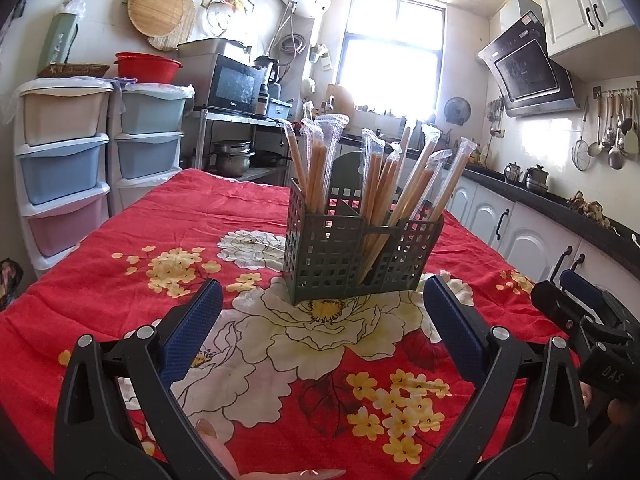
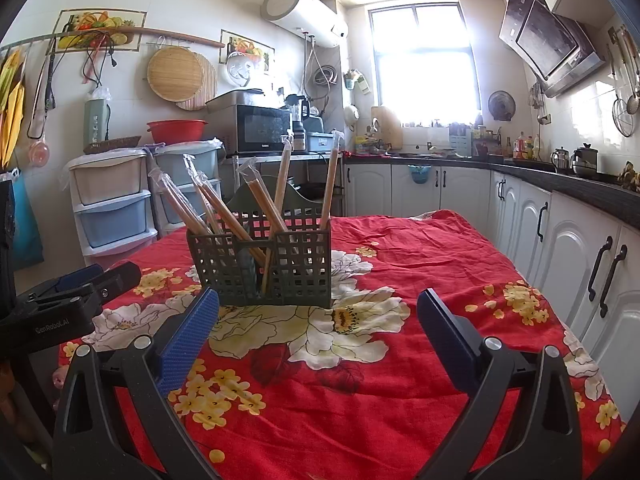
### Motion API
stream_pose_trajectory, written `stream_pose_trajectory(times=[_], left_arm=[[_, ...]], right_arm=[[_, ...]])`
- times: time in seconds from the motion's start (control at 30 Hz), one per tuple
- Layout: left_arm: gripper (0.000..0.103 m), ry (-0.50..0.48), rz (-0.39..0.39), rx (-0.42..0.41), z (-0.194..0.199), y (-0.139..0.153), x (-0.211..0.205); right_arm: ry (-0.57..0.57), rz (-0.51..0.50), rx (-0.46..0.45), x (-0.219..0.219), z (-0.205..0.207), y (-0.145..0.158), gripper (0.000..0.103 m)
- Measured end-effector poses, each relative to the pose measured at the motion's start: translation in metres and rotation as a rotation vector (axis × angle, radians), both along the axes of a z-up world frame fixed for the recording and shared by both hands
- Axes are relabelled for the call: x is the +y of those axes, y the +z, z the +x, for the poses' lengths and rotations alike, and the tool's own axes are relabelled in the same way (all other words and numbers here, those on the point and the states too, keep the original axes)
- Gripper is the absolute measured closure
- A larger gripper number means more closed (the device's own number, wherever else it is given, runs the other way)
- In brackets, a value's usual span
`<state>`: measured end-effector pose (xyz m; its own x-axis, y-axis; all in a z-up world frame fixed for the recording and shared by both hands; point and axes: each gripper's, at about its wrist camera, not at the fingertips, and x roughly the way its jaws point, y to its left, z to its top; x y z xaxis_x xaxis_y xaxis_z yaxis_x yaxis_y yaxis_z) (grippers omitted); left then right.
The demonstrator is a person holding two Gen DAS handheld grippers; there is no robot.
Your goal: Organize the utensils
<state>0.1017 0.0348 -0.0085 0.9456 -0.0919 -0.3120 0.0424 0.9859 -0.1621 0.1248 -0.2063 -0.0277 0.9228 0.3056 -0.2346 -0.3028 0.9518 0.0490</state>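
A dark green lattice utensil caddy [image 1: 360, 254] [image 2: 260, 264] stands on the red flowered tablecloth [image 1: 160, 220] [image 2: 420, 252]. Several plastic-wrapped wooden chopstick pairs [image 1: 376, 184] [image 2: 280, 184] stand leaning in its compartments. My left gripper [image 1: 322, 300] is open, a short way in front of the caddy, with nothing between its blue pads [image 1: 192, 328]. My right gripper [image 2: 318, 312] is also open and empty, just in front of the caddy's right half. The right gripper shows at the right edge of the left wrist view [image 1: 580, 312], and the left gripper at the left edge of the right wrist view [image 2: 80, 288].
Pastel drawer units [image 1: 64, 168] [image 2: 112, 204] stand left of the table. White cabinets under a black counter [image 1: 540, 200] [image 2: 560, 188] run along the right. A microwave [image 2: 262, 128] sits on a shelf behind the table. A fingertip [image 1: 212, 440] shows under the left gripper.
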Motion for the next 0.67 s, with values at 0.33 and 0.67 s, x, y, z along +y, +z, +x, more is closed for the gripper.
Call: stream_pose_trajectory(times=[0.33,0.67], left_arm=[[0.011,0.005,-0.062,0.076,0.008,-0.007,0.009],[0.011,0.31,0.052,0.405,0.082,-0.003,0.13]], right_arm=[[-0.027,-0.013,0.048,-0.004,0.003,-0.002,0.006],[-0.277,-0.258,0.376,-0.086,0.115,0.0,0.006]])
